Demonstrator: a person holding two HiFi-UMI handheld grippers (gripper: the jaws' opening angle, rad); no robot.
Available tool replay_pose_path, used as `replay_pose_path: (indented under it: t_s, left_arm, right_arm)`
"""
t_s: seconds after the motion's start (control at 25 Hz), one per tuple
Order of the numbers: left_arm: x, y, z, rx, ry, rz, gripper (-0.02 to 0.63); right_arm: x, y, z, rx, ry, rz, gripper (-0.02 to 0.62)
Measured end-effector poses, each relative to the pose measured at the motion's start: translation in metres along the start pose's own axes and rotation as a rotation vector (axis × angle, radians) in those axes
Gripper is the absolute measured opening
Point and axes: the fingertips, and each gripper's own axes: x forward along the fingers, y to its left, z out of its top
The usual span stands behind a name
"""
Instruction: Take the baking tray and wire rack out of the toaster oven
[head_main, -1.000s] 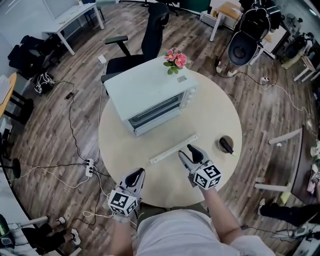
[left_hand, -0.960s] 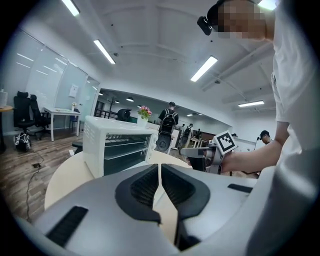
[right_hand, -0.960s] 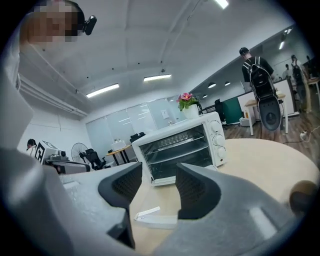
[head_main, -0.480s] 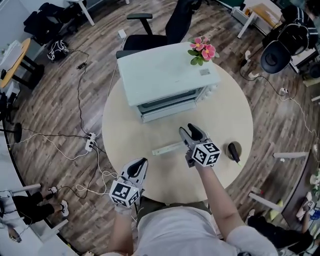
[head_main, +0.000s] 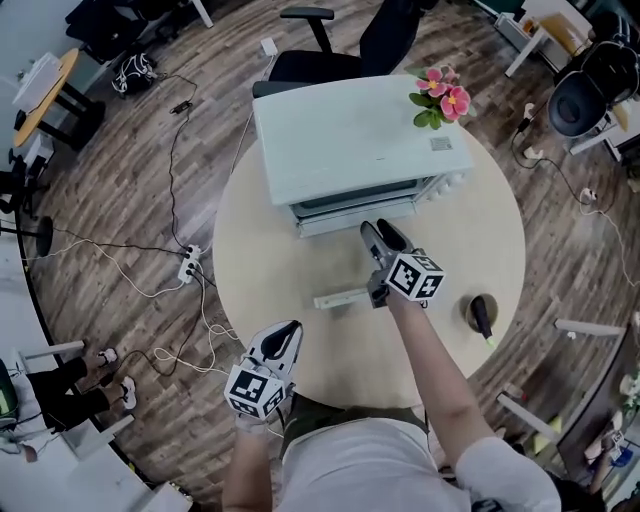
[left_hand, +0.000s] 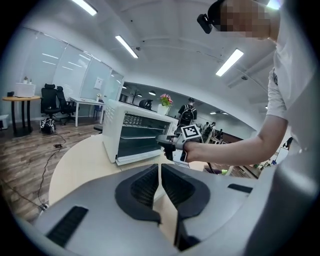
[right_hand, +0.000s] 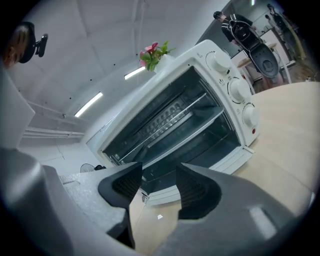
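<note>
The white toaster oven stands at the far side of the round table. In the right gripper view its dark front shows a wire rack and a tray below it. My right gripper is open and empty, its tips close to the oven's front lower edge. In its own view the right gripper points at the oven mouth. My left gripper hangs at the table's near edge, jaws together, nothing held; from the left gripper I see the oven.
A long white strip lies on the table beside my right gripper. A small dark object rests at the right. Pink flowers sit on the oven top. Three knobs line its right side. A chair stands behind.
My right gripper has moved forward over the white strip to the oven's front. My left gripper has sunk slightly toward the table's near edge.
</note>
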Motion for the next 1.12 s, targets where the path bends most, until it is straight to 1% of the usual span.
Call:
replay_pose_path:
  t_s: [0.12,0.2,0.36,0.52,0.6,0.76,0.88,1.12]
  left_arm:
    - [0.000,-0.003,-0.006,-0.004,0.017,0.001,0.003]
    - [-0.001,-0.003,-0.010,-0.013,0.029,0.003,0.003]
    - [-0.001,-0.003,-0.019,-0.032,0.054,-0.001,0.003]
    - [0.001,-0.002,-0.026,-0.050,0.079,-0.006,0.003]
    - [0.001,0.000,-0.027,-0.055,0.083,-0.004,0.003]
    - [0.000,0.004,-0.027,-0.068,0.085,0.003,0.003]
    - [-0.003,0.007,-0.028,-0.082,0.091,0.010,0.003]
    - [-0.001,0.007,-0.035,-0.100,0.095,0.010,0.003]
  right_arm:
    - [0.015,-0.005,0.002,0.046,-0.013,0.002,0.195]
    - [0.024,-0.005,0.003,0.076,-0.022,0.009,0.210]
    - [0.043,-0.003,0.011,0.105,-0.032,0.023,0.215]
    - [0.059,-0.009,0.014,0.138,-0.037,0.013,0.215]
    - [0.068,-0.014,0.014,0.150,-0.032,0.007,0.215]
    - [0.082,-0.019,0.017,0.204,-0.055,0.027,0.213]
    - [0.092,-0.021,0.021,0.254,-0.062,0.008,0.213]
    - [0.100,-0.025,0.023,0.251,-0.058,-0.021,0.202]
